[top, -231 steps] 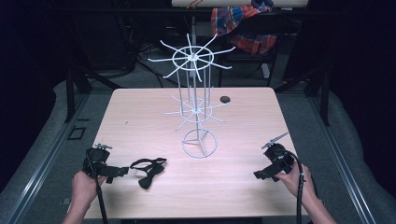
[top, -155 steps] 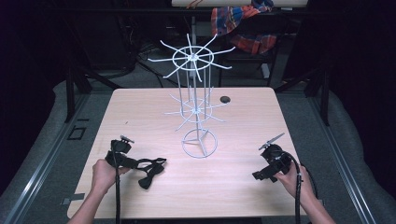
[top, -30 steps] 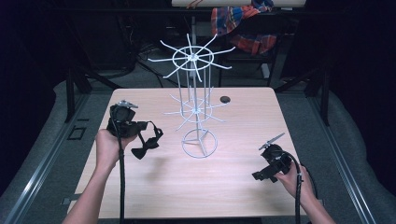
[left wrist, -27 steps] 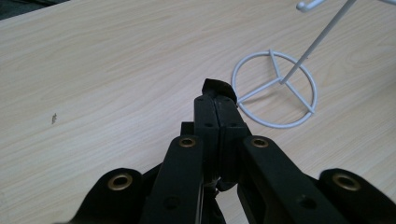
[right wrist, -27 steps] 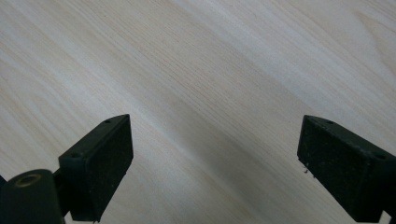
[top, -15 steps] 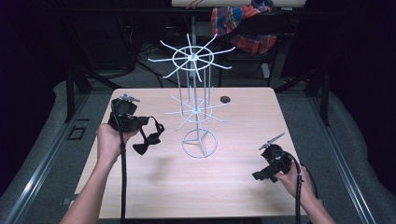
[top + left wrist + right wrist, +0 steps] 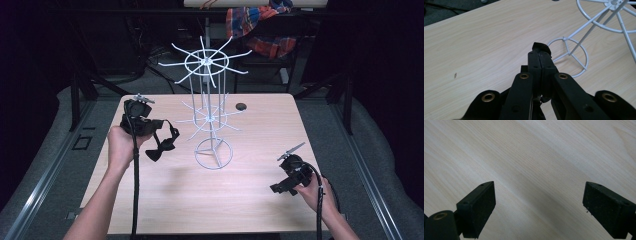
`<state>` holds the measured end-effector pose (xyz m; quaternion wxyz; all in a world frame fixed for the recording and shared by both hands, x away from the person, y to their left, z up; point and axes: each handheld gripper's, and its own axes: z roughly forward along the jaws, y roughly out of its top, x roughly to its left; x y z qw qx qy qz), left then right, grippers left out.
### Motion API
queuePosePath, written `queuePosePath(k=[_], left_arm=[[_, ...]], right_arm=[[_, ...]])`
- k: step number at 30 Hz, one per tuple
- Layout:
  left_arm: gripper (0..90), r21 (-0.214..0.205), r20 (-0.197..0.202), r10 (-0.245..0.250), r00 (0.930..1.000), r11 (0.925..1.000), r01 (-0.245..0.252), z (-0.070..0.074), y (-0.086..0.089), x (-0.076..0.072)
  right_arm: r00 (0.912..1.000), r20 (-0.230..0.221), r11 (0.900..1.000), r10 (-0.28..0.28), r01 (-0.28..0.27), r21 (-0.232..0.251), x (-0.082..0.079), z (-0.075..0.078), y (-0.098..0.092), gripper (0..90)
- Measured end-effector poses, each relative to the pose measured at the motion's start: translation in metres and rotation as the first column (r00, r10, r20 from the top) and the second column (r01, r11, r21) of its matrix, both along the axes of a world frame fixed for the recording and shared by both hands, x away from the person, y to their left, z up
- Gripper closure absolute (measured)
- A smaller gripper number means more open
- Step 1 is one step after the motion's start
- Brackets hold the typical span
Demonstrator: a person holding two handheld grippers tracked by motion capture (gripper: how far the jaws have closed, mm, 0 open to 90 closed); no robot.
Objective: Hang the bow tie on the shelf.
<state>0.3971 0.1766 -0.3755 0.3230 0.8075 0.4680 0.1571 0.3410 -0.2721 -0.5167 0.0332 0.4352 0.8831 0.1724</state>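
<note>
Left gripper (image 7: 150,127) is clamped on the strap of a black bow tie (image 7: 161,146), holding it up over the table's left side, just beside the white wire spinner rack (image 7: 207,107). It looks soft, floppy and light, so the strap is the sensible grab point. Right gripper (image 7: 537,211) sits near the table's front-right corner with its jaws wide apart. No containers here.

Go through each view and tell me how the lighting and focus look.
High view: the table is brightly lit, its surroundings nearly black; the bow tie casts a soft shadow. Left gripper view: wood grain and the white rack are sharp, the nearest jaw parts soft. Right gripper view: even light, pale, grain slightly washed out.
</note>
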Motion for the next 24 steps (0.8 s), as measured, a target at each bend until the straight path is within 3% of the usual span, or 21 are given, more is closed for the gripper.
queuePosePath(k=[24], left_arm=[[89.0, 0.016, 0.023, -0.034, 0.9992, 0.9993, 0.033, 0.01, -0.016, 0.001]], right_arm=[[0.9999, 0.001, 0.9997, -0.012, 0.012, 0.021, 0.0, -0.002, 0.001, 11.1]])
